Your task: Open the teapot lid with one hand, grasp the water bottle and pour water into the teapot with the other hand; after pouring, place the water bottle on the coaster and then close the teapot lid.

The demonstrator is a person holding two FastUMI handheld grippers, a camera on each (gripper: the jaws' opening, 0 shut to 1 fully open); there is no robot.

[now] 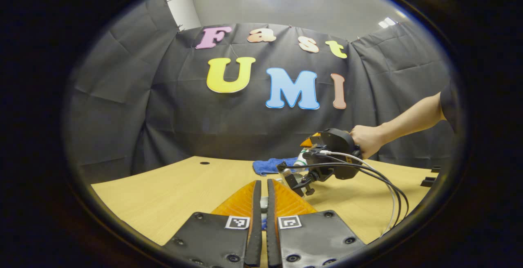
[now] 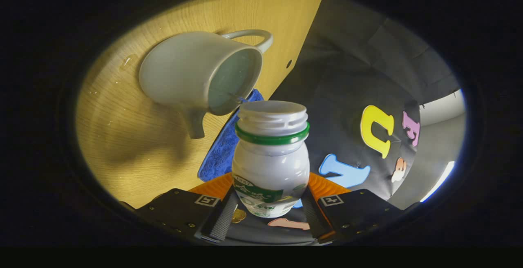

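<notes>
In the right gripper view a pale teapot (image 2: 184, 72) stands on the wooden table with its mouth uncovered. My right gripper (image 2: 267, 208) is shut on a white water bottle (image 2: 271, 166) with a green neck ring and no cap. The bottle is tipped toward the teapot's mouth, and a thin thread of water runs from it. In the left gripper view my left gripper (image 1: 263, 202) is held above the table, its fingers nearly together on a small pale piece, apparently the teapot lid (image 1: 264, 206). Farther right a hand holds the right gripper (image 1: 298, 174).
A blue cloth coaster (image 2: 222, 153) lies beside the teapot, also the blue cloth (image 1: 271, 166) at the table's far side. Cables (image 1: 384, 182) trail from the right gripper. Water drops (image 2: 126, 61) sit on the table (image 1: 163, 194).
</notes>
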